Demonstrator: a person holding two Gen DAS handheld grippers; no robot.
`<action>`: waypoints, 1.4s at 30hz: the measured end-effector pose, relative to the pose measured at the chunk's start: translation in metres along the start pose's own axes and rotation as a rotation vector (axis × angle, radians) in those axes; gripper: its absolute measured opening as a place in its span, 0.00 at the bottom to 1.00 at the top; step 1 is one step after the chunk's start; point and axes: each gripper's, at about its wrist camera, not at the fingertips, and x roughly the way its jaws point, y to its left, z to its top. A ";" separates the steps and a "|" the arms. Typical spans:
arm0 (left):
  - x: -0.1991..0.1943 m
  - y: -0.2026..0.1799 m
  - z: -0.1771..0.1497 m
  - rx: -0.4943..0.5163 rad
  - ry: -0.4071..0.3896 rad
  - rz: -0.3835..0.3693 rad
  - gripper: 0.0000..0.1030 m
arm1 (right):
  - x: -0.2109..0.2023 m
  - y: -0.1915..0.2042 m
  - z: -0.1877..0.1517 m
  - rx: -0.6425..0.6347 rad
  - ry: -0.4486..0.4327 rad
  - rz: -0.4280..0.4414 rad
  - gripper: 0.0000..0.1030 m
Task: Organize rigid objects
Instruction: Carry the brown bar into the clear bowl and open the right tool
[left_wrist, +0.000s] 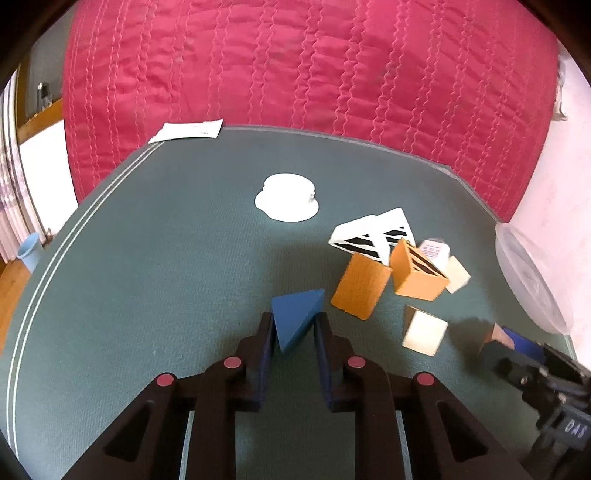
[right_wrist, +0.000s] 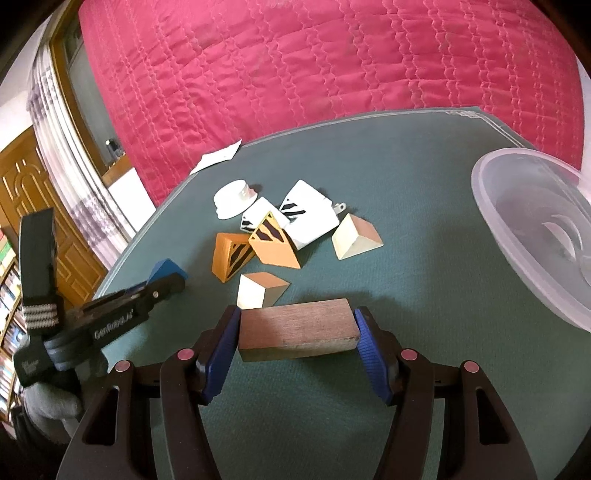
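A blue triangular block (left_wrist: 295, 317) rests on the green tabletop (left_wrist: 166, 277) with my left gripper (left_wrist: 296, 326) shut on it, a pad on each slanted side. In the right wrist view my right gripper (right_wrist: 297, 325) is shut on a brown wooden block (right_wrist: 297, 330), pads pressed on its two ends, held just above the cloth. From that view the left gripper (right_wrist: 166, 282) shows at the left with the blue block (right_wrist: 166, 269) in its tip. Two orange wedges (right_wrist: 255, 251), white striped wedges (right_wrist: 306, 218) and cream blocks (right_wrist: 356, 236) lie clustered mid-table.
A clear plastic bowl (right_wrist: 535, 229) stands at the right edge of the table. A white round lid (left_wrist: 288, 201) lies toward the far side and a paper slip (left_wrist: 188, 131) sits at the far left corner. A red quilt (left_wrist: 295, 66) lies behind the table.
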 end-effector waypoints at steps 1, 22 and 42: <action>-0.002 -0.003 -0.002 0.007 0.000 -0.001 0.22 | -0.004 -0.001 0.001 0.004 -0.010 0.001 0.61; -0.034 -0.088 0.004 0.154 -0.055 -0.101 0.22 | -0.095 -0.095 0.016 0.139 -0.209 -0.198 0.61; -0.036 -0.144 0.018 0.227 -0.062 -0.179 0.22 | -0.100 -0.167 0.018 0.211 -0.269 -0.387 0.66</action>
